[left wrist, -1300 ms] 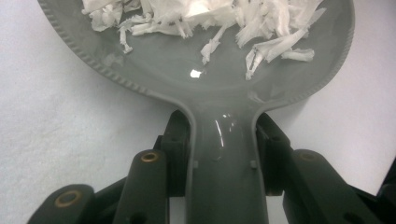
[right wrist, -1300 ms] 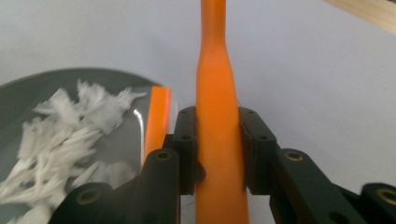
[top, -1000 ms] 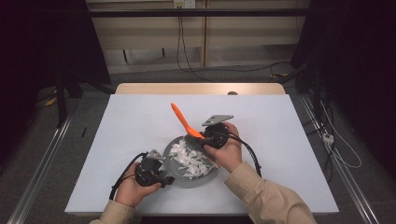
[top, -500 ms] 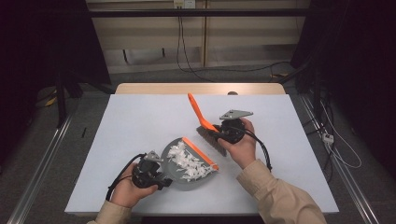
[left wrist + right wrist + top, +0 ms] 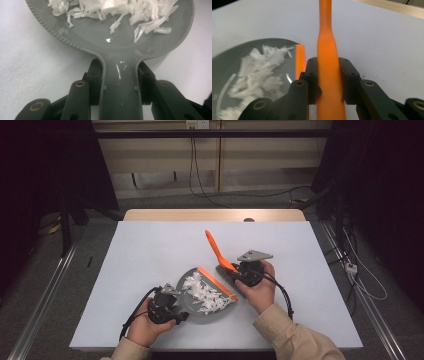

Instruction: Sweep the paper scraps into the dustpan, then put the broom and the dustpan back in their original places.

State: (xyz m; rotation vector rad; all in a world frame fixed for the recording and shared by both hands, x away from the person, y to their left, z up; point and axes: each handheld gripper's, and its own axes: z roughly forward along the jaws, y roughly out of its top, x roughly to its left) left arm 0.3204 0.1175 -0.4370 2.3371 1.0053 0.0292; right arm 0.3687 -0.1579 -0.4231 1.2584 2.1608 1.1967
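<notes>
Left tool (image 5: 167, 306) clamped on the grey handle of the dustpan (image 5: 200, 306); in the left gripper view the two jaws press the handle from both sides. Right tool (image 5: 240, 272) clamped on the orange brush handle (image 5: 216, 249); the right gripper view shows the pads tight against its thick lower part.

Position: dustpan sits flat on the white counter (image 5: 150, 245), near the front edge, handle pointing to about 8 o'clock toward the person. Its orange lip (image 5: 216, 283) faces 2 o'clock. The brush stands just beside that lip at its 2 o'clock side, handle tilted up and away toward 11 o'clock.

Contents: a loose heap of white paper shreds (image 5: 204, 292) lies inside the pan, spread from just behind the lip toward the middle. In the left gripper view the shreds (image 5: 117, 10) stop short of the handle end, with bare grey floor between. No loose shreds can be made out on the counter around the pan, though small ones would be hard to see on white.

Step in hand, as I judge it: sweeping is about done, brush drawn clear of the pan.

To do it well:
- Keep the pan level, or tip the lip slightly up, so the light shreds slide back toward the handle and not out.
- Move slowly; shreds will lift with any draught.
- Keep the brush apart from the heap, or rest its head across the lip as a guard.
</notes>
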